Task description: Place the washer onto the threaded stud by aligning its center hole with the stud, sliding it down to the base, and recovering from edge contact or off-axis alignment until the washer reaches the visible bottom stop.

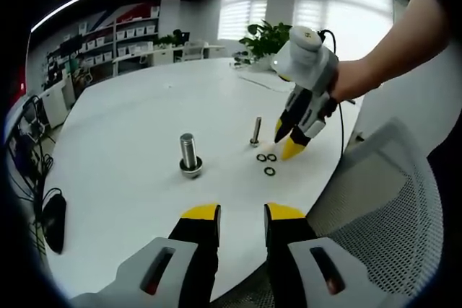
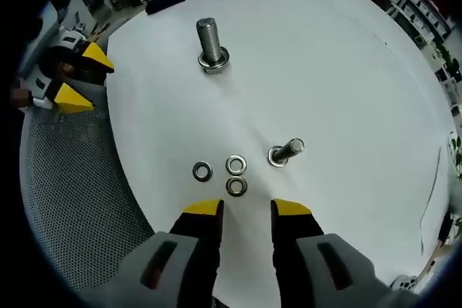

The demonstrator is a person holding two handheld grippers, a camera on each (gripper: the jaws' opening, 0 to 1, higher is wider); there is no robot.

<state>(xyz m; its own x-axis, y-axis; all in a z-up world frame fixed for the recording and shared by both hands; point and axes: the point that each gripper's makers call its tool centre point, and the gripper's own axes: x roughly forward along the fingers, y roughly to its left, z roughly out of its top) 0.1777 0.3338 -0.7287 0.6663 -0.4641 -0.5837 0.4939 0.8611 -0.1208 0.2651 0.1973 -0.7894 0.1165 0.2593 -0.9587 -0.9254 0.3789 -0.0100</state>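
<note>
A big round white table [image 1: 130, 120] holds 2 metal studs and 3 small metal ring washers. The large grey threaded stud [image 2: 210, 42] stands upright on its wide base, well in from the table's edge, and a washer sits around its bottom. The small thin threaded stud [image 2: 284, 152] stands apart from it, nearer the edge where the right gripper is. The 3 flat silver washers [image 2: 227, 172] lie flat on the table just beside the small stud, close together in a little bunch: 1 to the side [image 2: 202, 172] and 2 next to each other [image 2: 236, 165]. They are not on the small stud. In the right gripper view, the right gripper [image 2: 247, 210] with black jaws and yellow tips hangs just over the table edge near the washers, and its jaws are apart with nothing between them. In the left gripper view, a person's hand holds that same gripper with its yellow tips pointing down near the washers [image 1: 266, 161]. The left gripper [image 1: 242, 214] also has black jaws with yellow tips, and its jaws are apart and hold nothing. It is at the table's edge, well away from both studs. A white mesh chair [image 1: 390, 200] stands at the table's edge beside the grippers. A dark computer mouse [image 1: 53, 220] lies near the far edge.
</note>
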